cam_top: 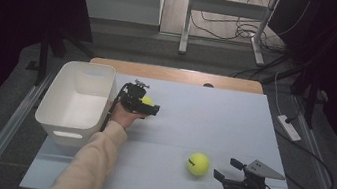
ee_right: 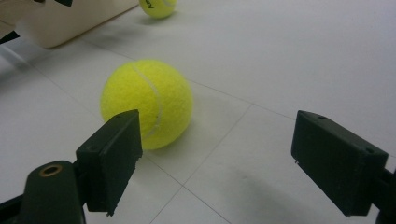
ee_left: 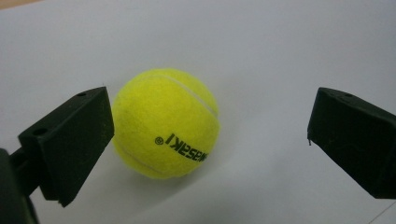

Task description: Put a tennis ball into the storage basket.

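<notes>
Here, from the high view, the left gripper [cam_top: 147, 105] sits beside the white bin [cam_top: 77, 101], around the far tennis ball [cam_top: 147, 101]; the right gripper [cam_top: 227, 170] faces the near tennis ball [cam_top: 198, 163] on the tabletop [cam_top: 213, 116]. In the left gripper view, its jaws stand apart, the far ball against the left jaw. In the right gripper view, the jaws gape, the near ball just ahead.
</notes>
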